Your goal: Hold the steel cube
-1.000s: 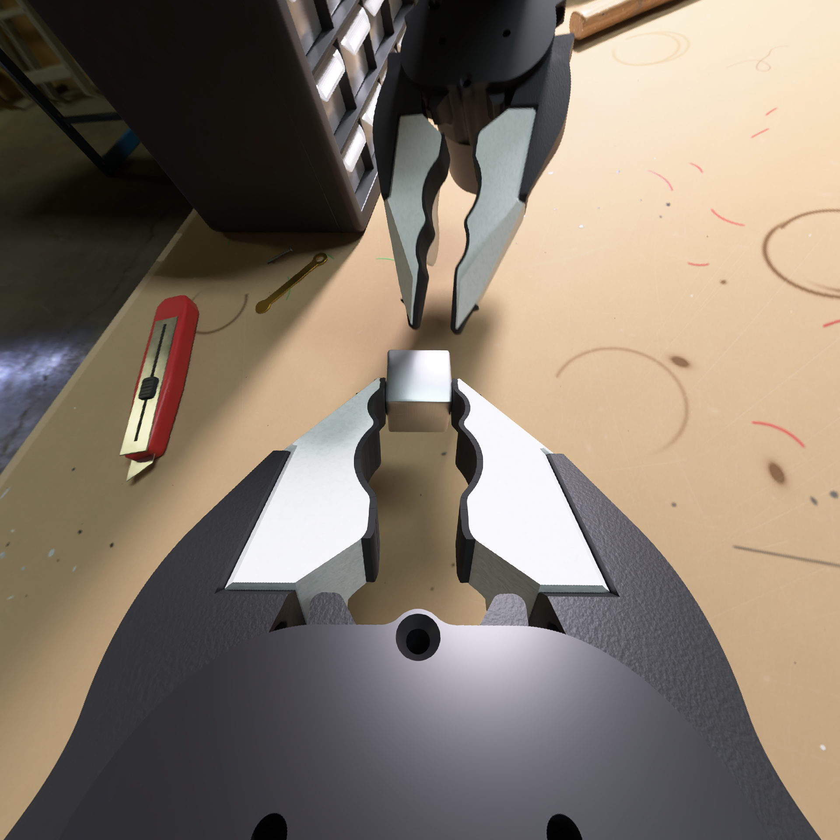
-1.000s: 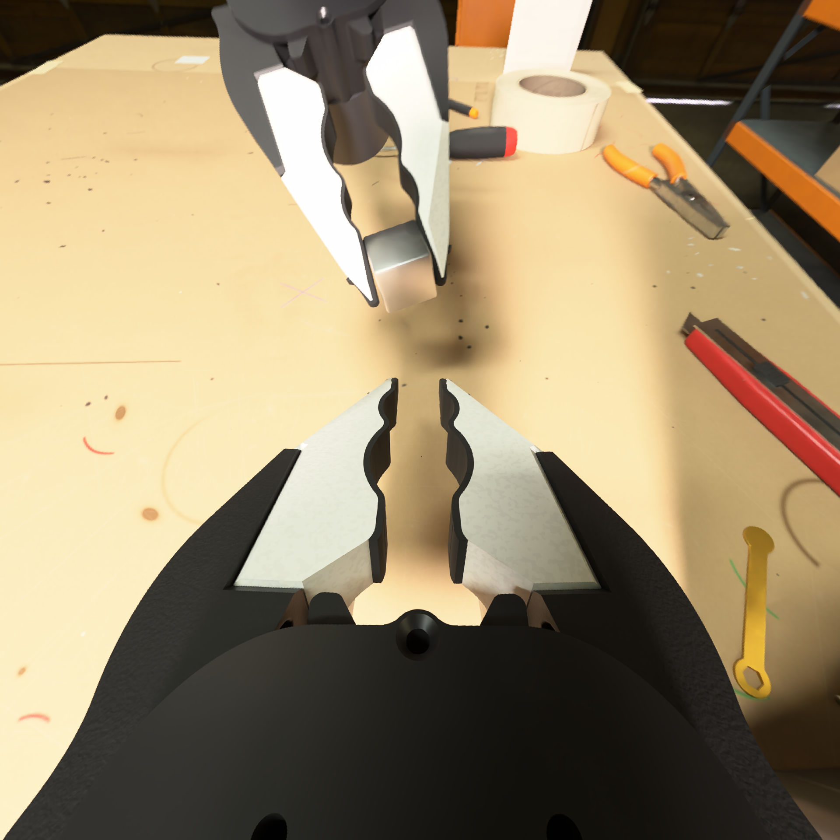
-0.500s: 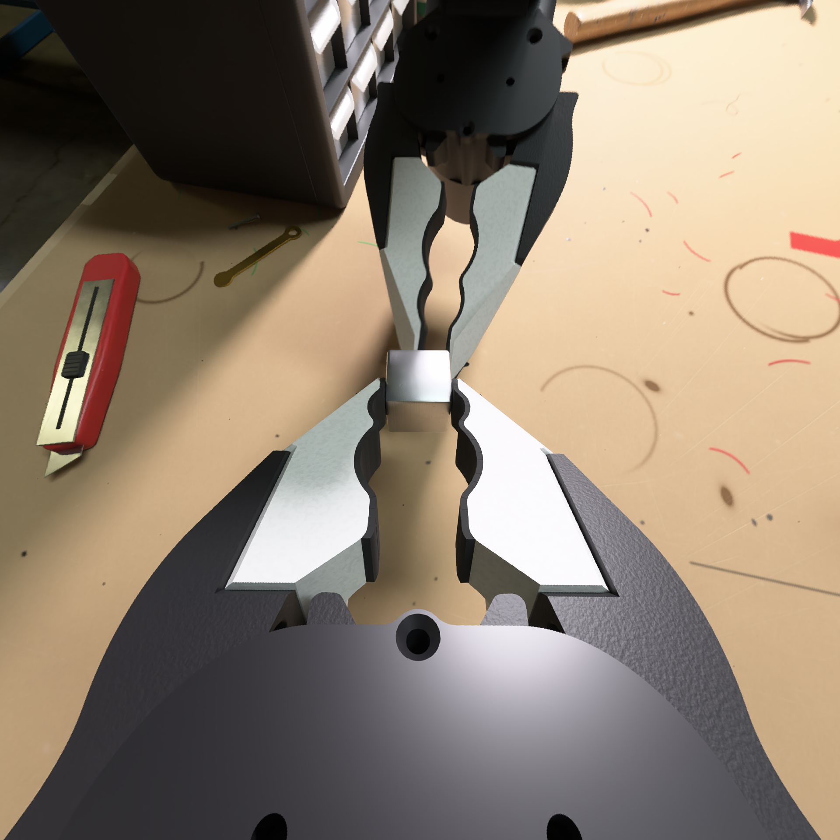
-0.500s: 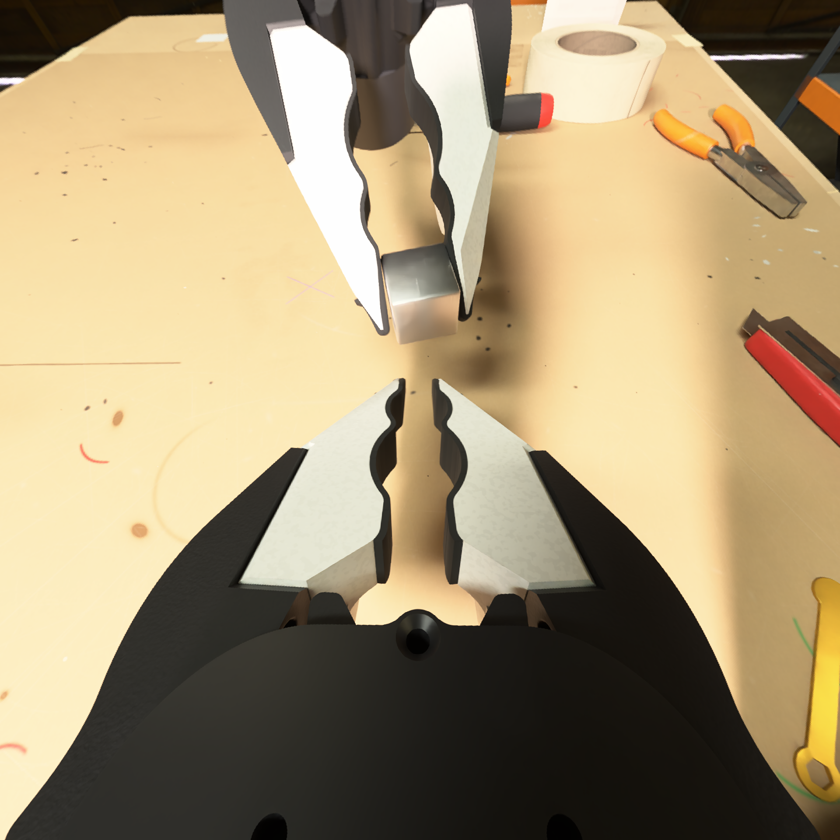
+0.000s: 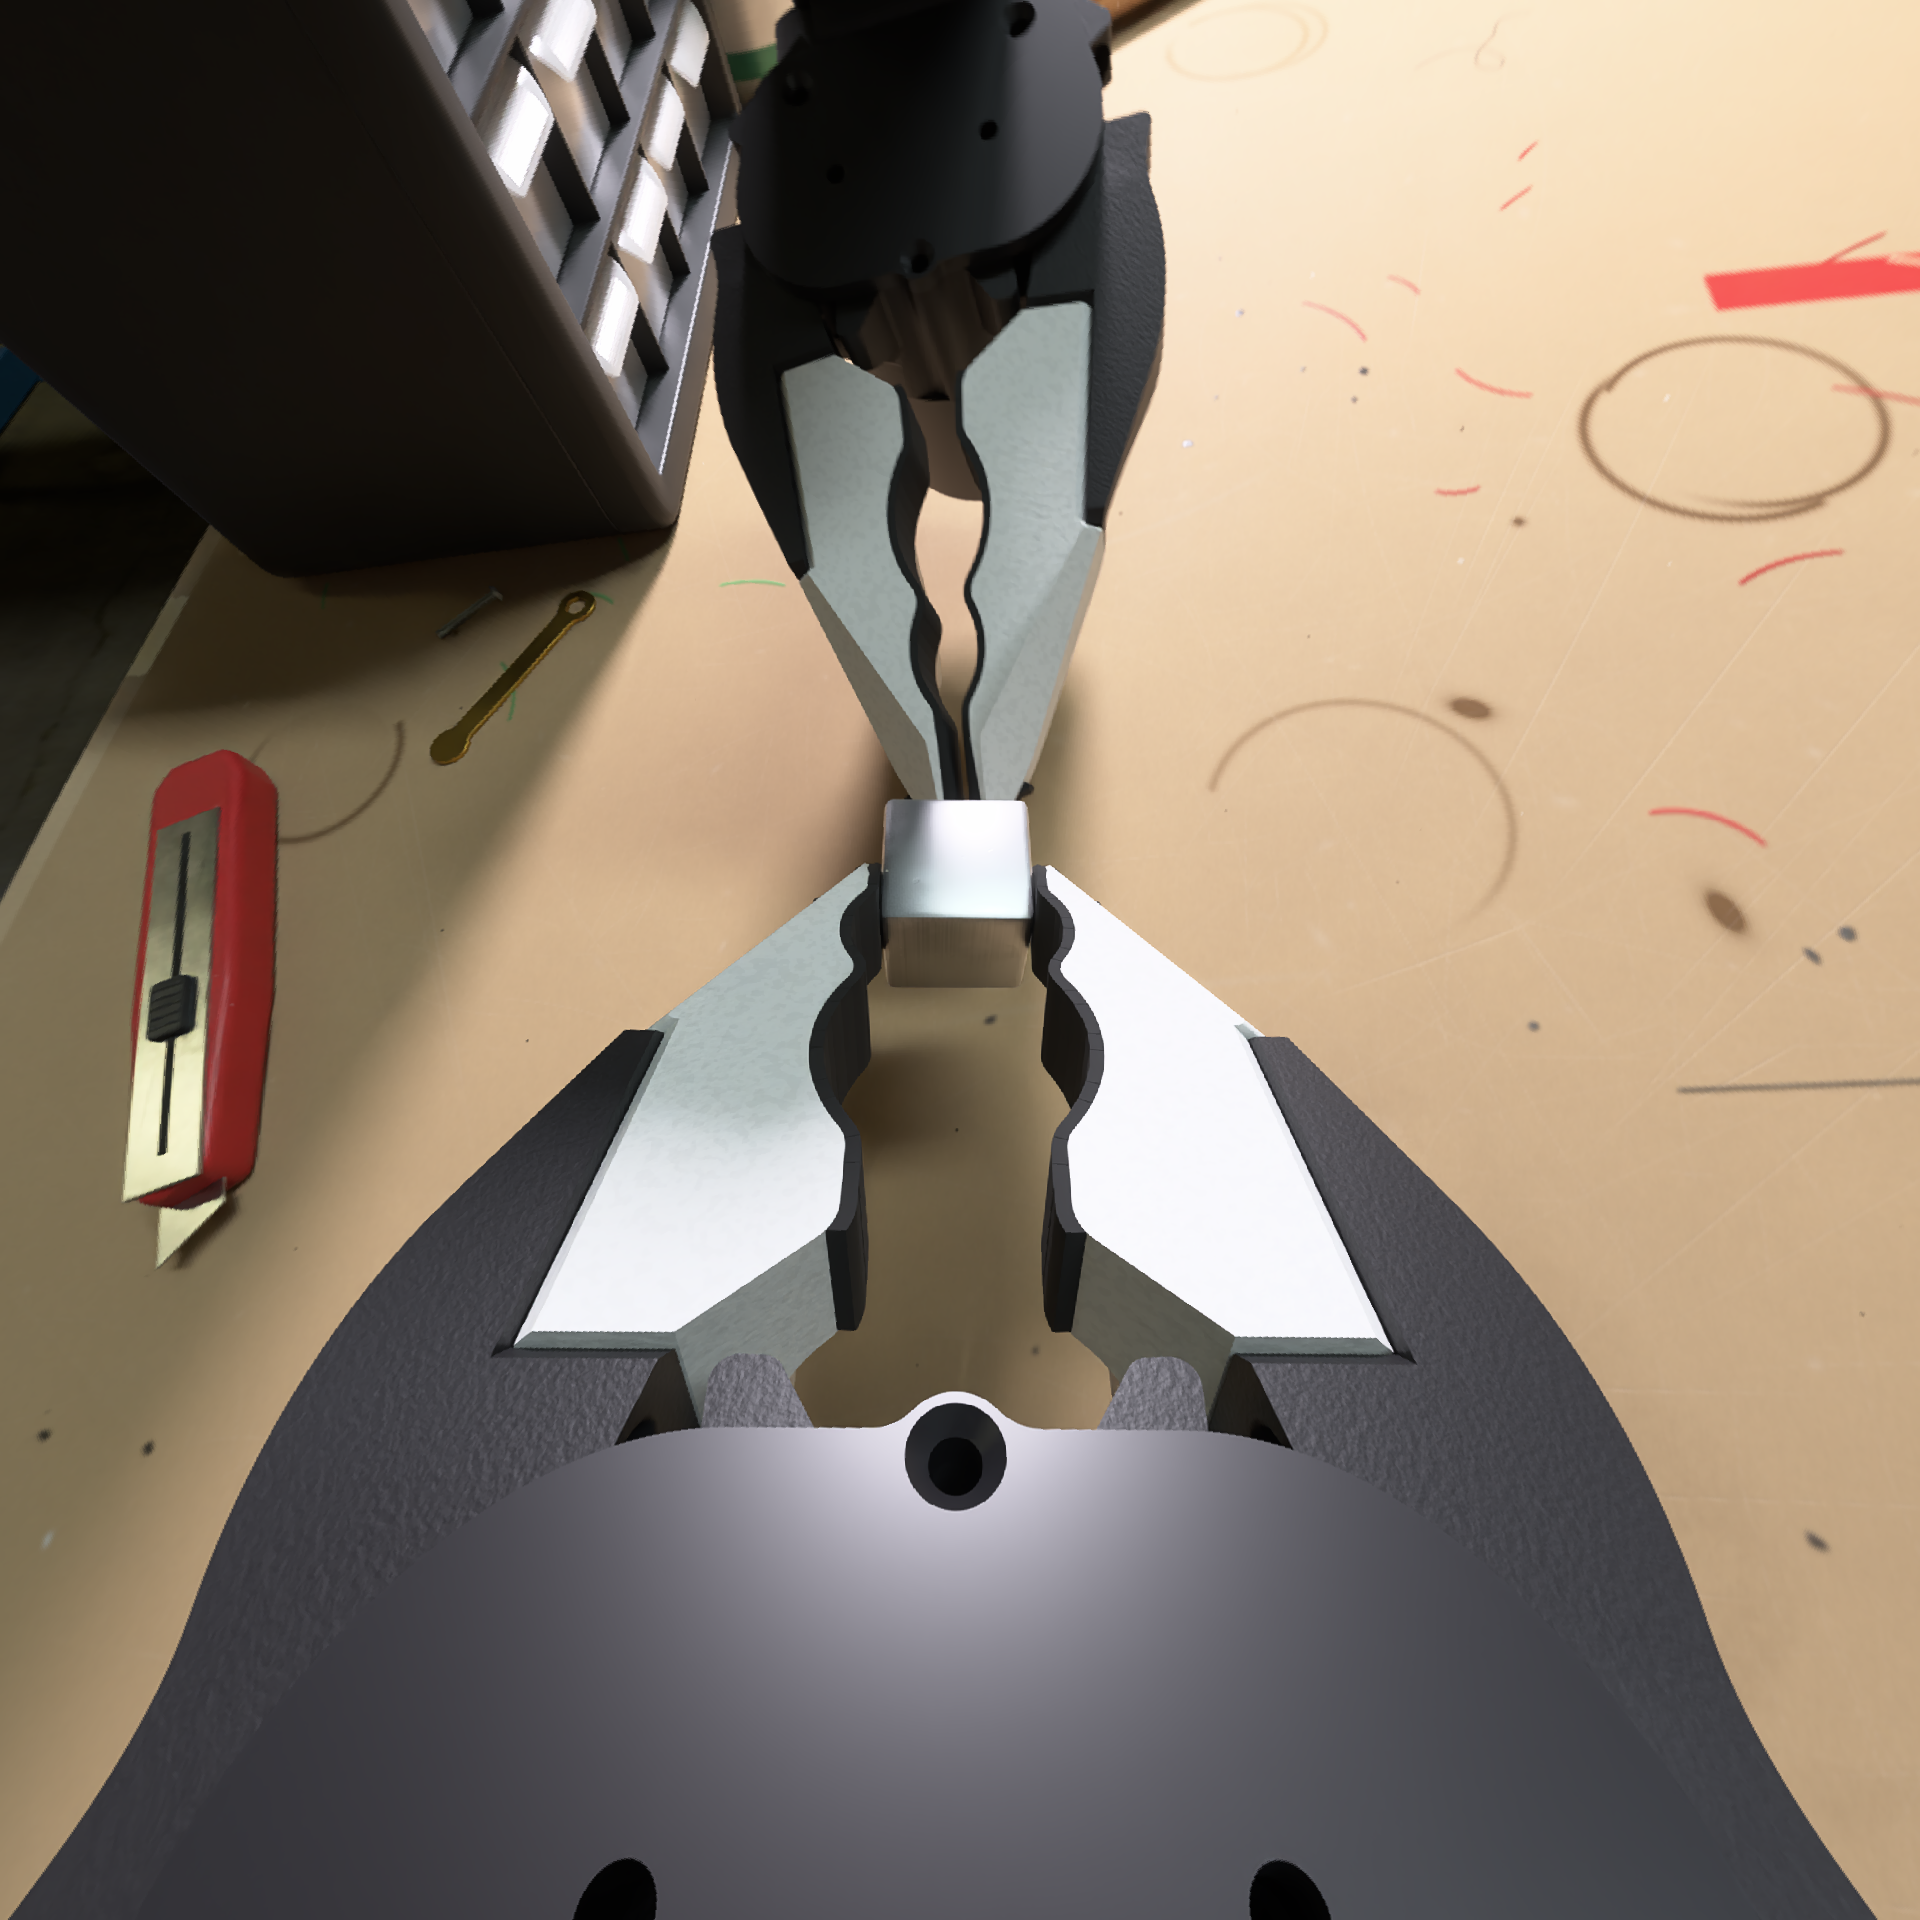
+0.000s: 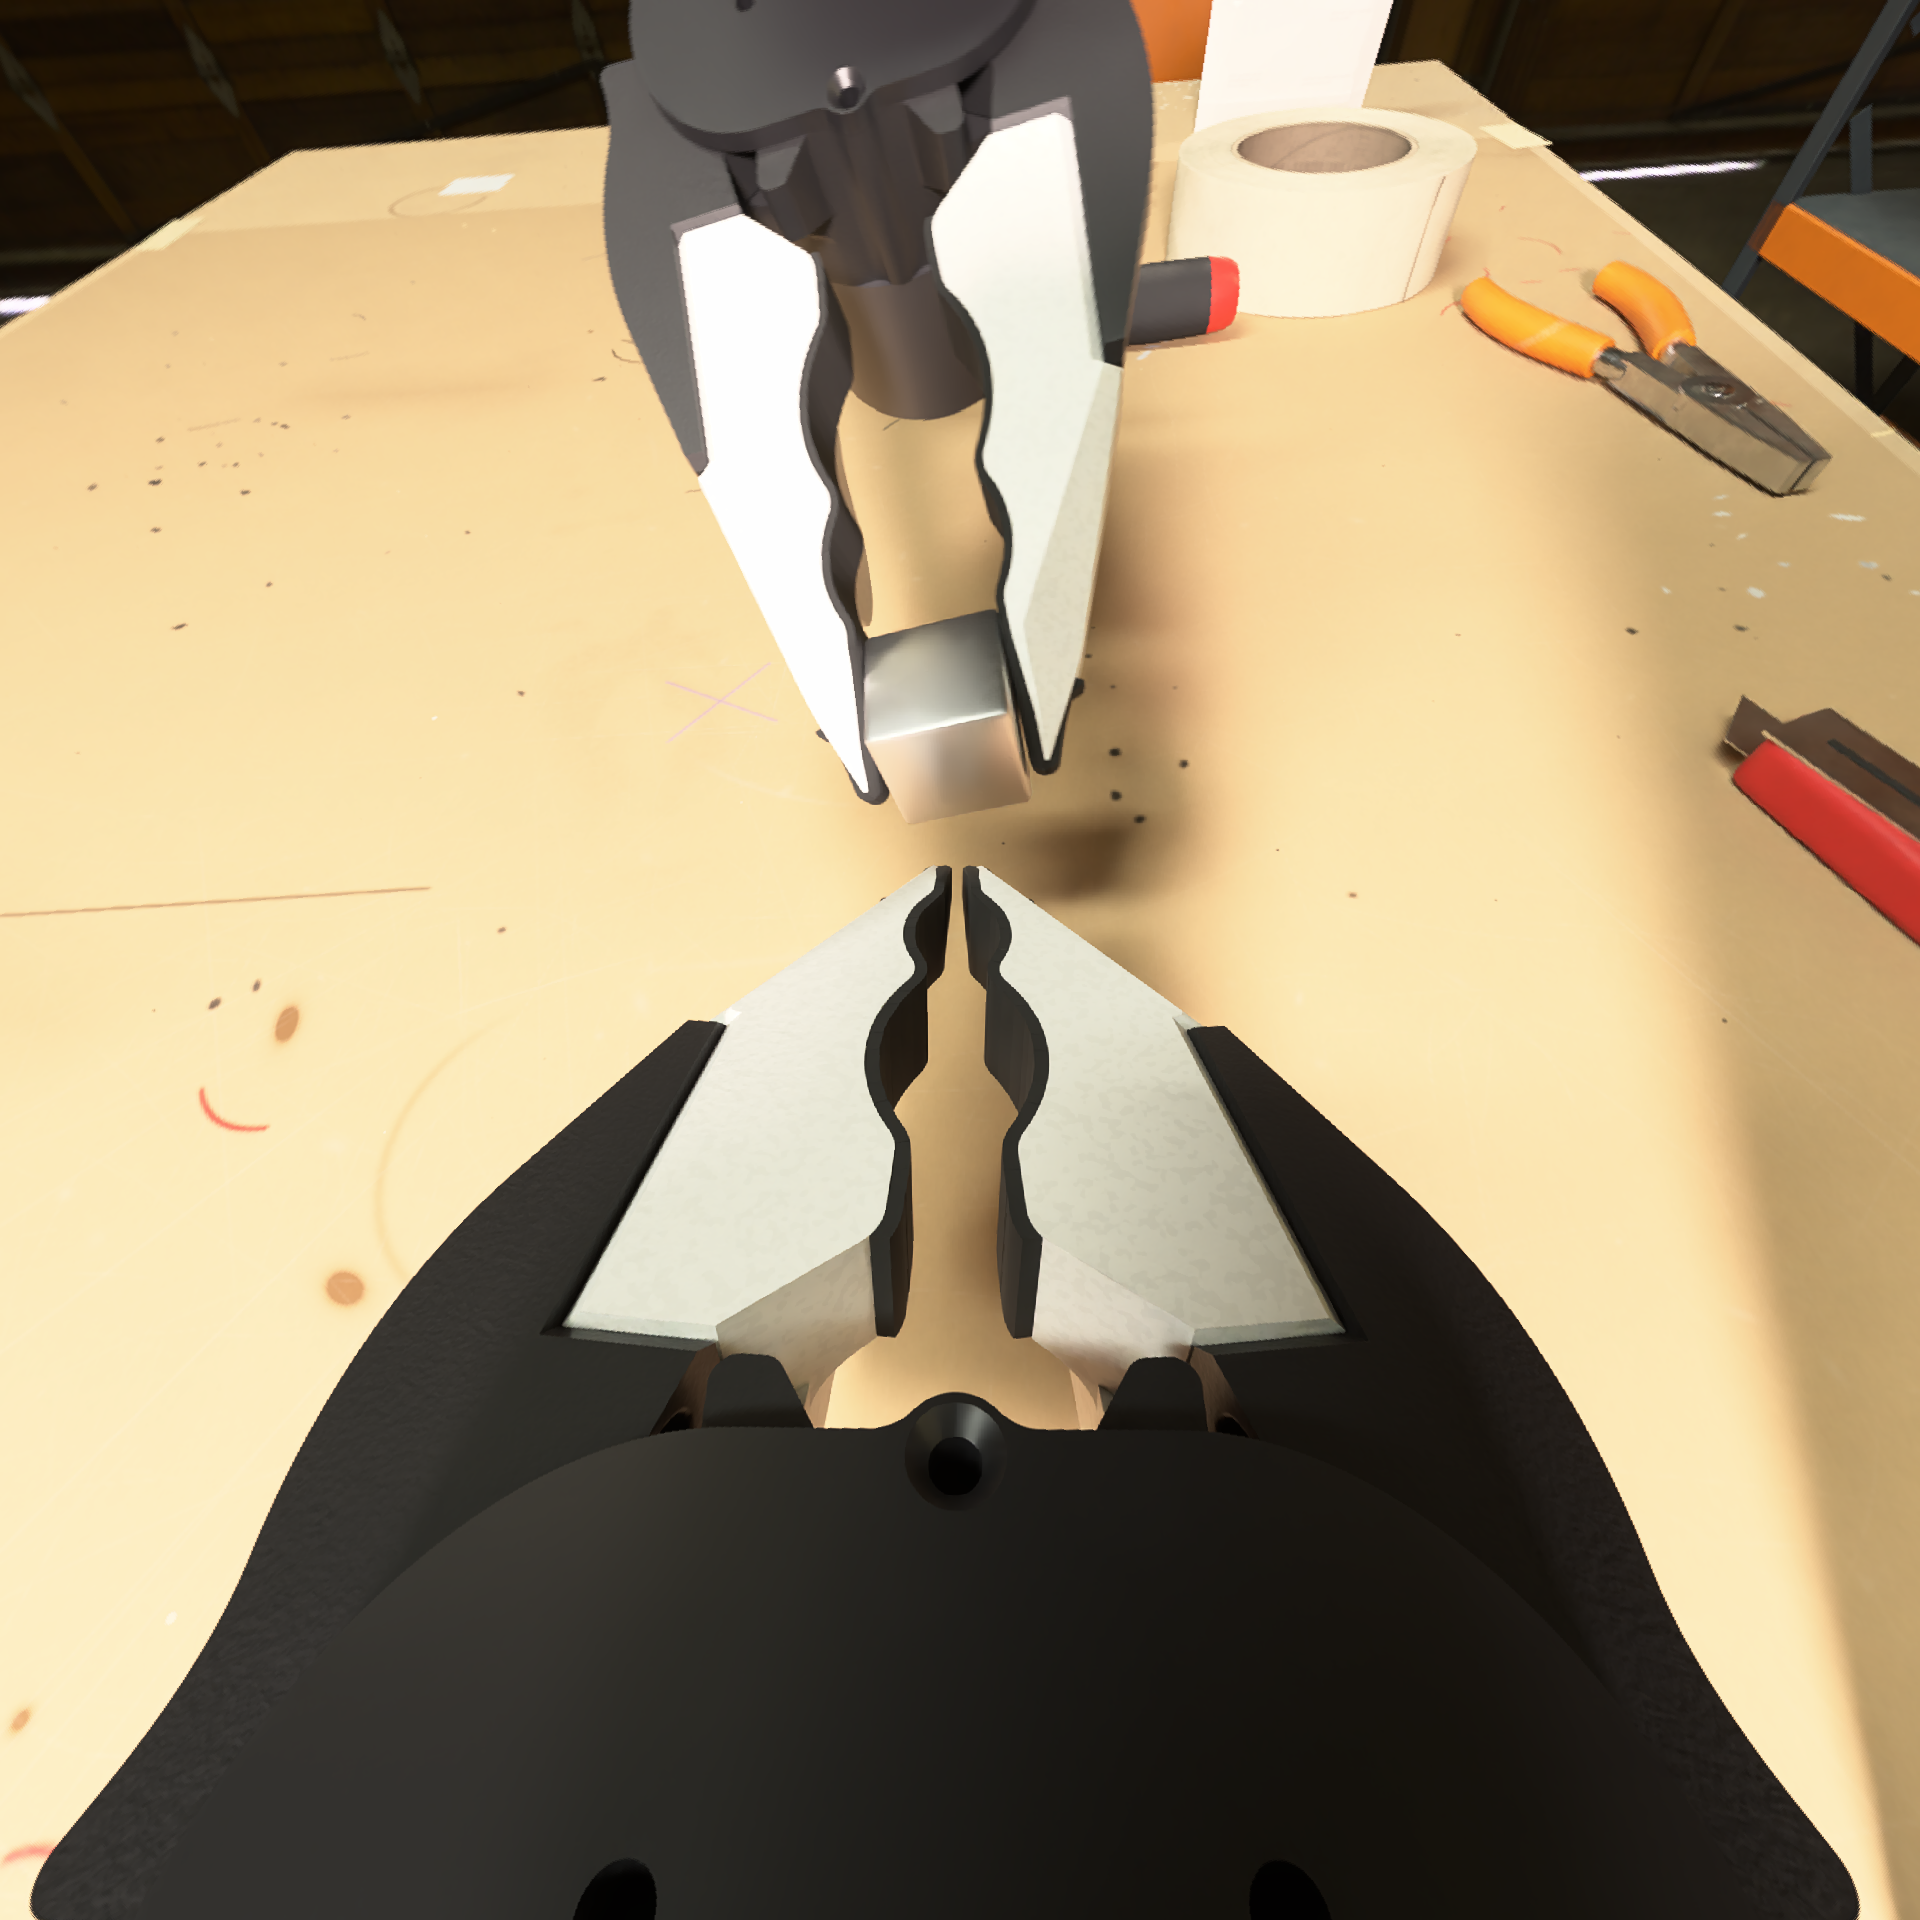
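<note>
Left gripper [image 5: 956, 904] clamps the steel cube [image 5: 954, 896] above the bench [image 5: 1351, 1039]; right gripper [image 6: 957, 878], jaws nearly closed and empty, faces the cube. Task apparently achieved.

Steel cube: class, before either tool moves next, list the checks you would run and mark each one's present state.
1. Left tool clamped on the steel cube: ok.
2. Cube clear of the table, shadow beneath it: ok.
3. Right tool closed and empty: ok.
4. Gap between right tool and cube: ok in the right wrist view, cannot tell in the left.
5. Red utility knife out of the path: ok.
6. Grip firmness: cannot tell.
</note>
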You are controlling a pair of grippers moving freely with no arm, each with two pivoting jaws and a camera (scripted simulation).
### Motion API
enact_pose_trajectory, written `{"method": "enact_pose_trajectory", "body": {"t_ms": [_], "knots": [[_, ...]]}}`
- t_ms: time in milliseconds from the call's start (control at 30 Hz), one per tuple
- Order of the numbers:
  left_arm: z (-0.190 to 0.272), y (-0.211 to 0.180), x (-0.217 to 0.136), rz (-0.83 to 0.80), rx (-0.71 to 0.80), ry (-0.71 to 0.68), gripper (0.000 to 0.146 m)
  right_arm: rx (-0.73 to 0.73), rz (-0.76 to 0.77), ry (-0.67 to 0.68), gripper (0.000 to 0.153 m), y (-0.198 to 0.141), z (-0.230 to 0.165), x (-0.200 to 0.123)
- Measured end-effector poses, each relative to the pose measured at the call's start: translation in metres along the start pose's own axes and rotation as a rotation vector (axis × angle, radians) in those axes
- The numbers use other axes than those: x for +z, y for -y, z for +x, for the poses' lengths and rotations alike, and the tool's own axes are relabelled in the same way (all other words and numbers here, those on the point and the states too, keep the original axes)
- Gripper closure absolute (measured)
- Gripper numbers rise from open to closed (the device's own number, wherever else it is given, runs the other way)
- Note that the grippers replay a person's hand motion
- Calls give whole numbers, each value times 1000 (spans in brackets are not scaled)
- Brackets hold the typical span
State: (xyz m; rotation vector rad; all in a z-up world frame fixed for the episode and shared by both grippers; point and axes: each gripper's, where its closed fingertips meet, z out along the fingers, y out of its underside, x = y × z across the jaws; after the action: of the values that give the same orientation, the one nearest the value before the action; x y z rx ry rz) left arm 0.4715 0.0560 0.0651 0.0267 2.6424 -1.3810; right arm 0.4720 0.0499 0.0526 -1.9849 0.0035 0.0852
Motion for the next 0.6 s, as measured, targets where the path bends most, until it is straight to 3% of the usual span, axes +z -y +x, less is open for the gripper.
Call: {"method": "enact_pose_trajectory", "body": {"t_ms": [600], "knots": [[5, 0, 0, 43, -41, -83, 118, -71, -22, -22, 151, 2, -6, 3]]}}
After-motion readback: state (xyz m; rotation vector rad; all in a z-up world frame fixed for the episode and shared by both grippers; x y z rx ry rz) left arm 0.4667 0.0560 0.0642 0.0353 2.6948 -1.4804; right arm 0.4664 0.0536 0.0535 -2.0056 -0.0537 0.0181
